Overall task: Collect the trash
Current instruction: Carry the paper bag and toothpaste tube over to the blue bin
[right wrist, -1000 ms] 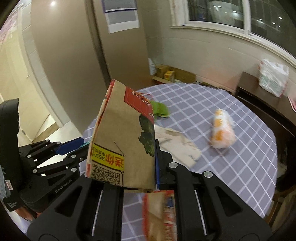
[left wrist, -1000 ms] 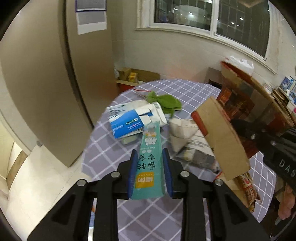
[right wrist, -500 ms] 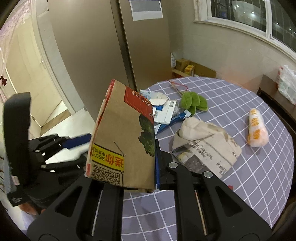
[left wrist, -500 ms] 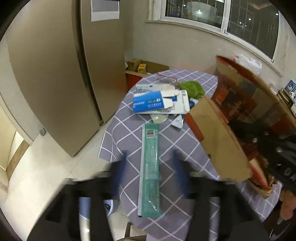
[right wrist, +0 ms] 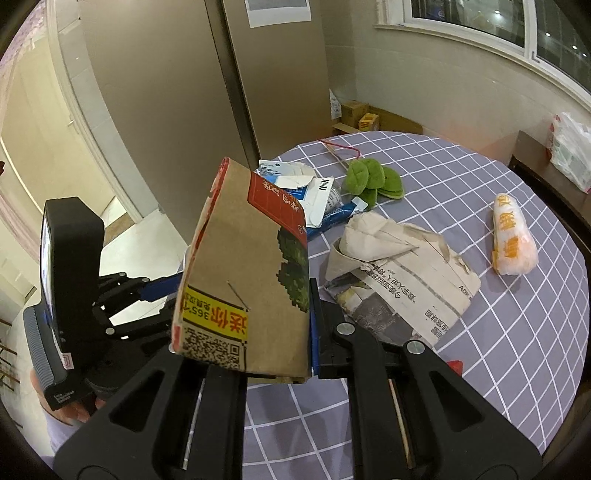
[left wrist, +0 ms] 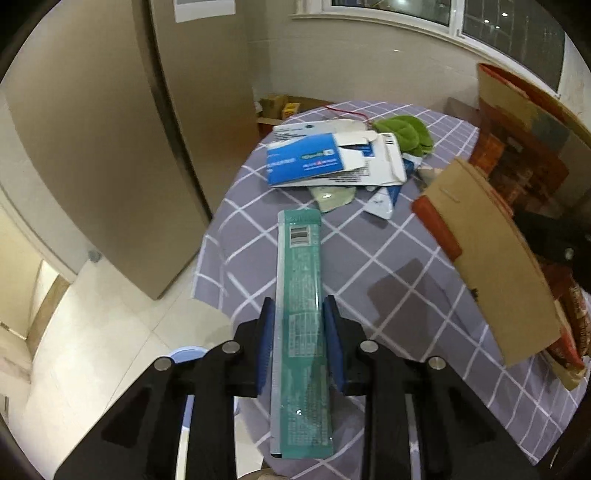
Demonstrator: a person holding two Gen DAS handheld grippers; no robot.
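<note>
Long teal glossy plastic wrapper point(left wrist: 300, 295) clamped flat in the left claw point(left wrist: 299, 343) at the desk's point(left wrist: 388, 266) near edge.
Right claw point(right wrist: 243, 325) grips a stiff brown cardboard bag point(right wrist: 243, 280).

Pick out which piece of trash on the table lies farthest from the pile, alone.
The orange-and-white plastic packet. It lies by itself at the table's right side, apart from the crumpled newspaper, green leaves and blue-and-white cartons.

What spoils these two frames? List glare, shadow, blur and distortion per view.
Left wrist: fisheye bends the fridge; lamp glare in the window; box slightly blurred, its shadow on the table; wrapper sharp. Right wrist: sharp; curved window frame; soft shadows under the newspaper.
</note>
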